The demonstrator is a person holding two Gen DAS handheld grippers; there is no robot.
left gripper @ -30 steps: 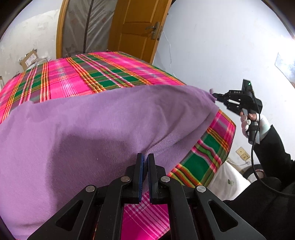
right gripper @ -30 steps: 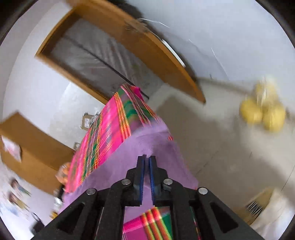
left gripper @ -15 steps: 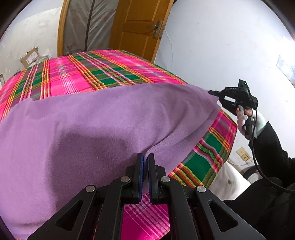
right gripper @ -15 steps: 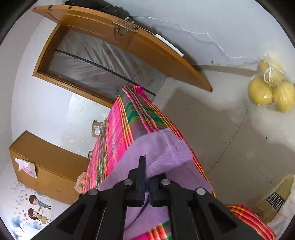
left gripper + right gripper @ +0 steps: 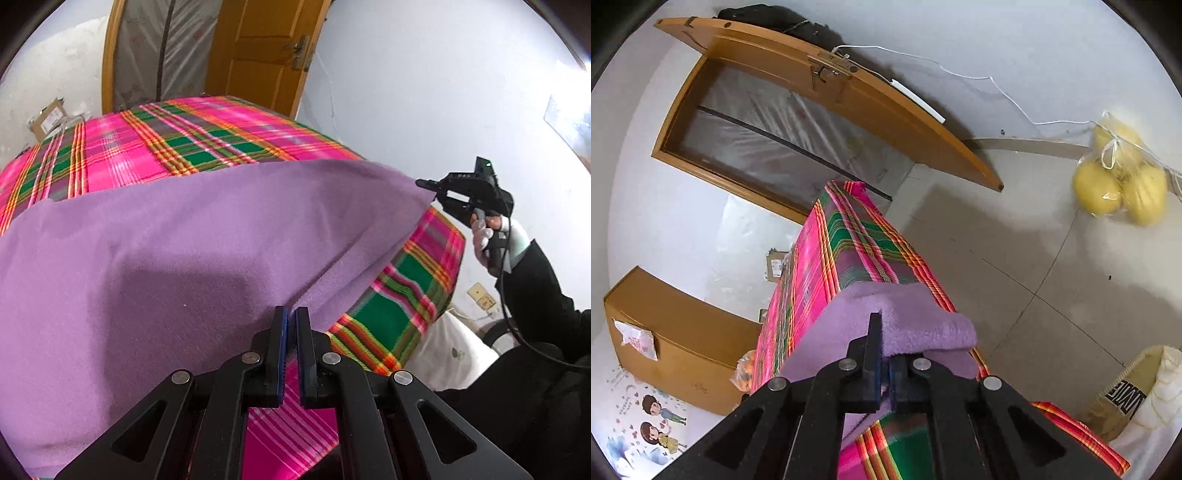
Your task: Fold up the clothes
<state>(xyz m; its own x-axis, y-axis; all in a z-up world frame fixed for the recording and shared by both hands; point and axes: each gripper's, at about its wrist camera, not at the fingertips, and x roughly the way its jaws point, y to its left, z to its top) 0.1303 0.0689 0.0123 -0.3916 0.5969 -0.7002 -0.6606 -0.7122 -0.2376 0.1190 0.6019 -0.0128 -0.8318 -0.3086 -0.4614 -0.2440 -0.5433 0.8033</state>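
Purple fleece cloth (image 5: 192, 236) raised off the plaid-covered bed (image 5: 155, 147), pinched at two corners. Left gripper (image 5: 290, 317) has its jaws nearly closed on the near edge of the cloth, only a thin slit between the blue pads. Right gripper (image 5: 884, 354) clamps a bunched corner, the fleece rolling over its right finger; in the left wrist view it shows as a black pistol-grip tool (image 5: 465, 190) at the cloth's far right corner, held by a gloved hand (image 5: 487, 236) with a dark sleeve behind.

Judgement: holding two corners apart keeps one edge taut so the cloth hangs as a flat sheet, which suits either carrying that edge across for a fold or spreading the cloth flat. Which of the two, the views do not settle. Most of the cloth sags onto or just above the bed; contact underneath is hidden.

Surface: bedspread in pink, green and orange plaid, lying smooth, with enough bare area beyond the cloth to lay it down.

Room: wooden door (image 5: 258, 55) ajar beside a doorway hung with plastic sheeting (image 5: 783, 125); pale walls; tiled floor (image 5: 1034, 266); a bag of yellow fruit (image 5: 1119, 181) hanging from a cord; a wooden cabinet (image 5: 672, 332) near the bed; a cardboard box (image 5: 48, 118) by the far wall.
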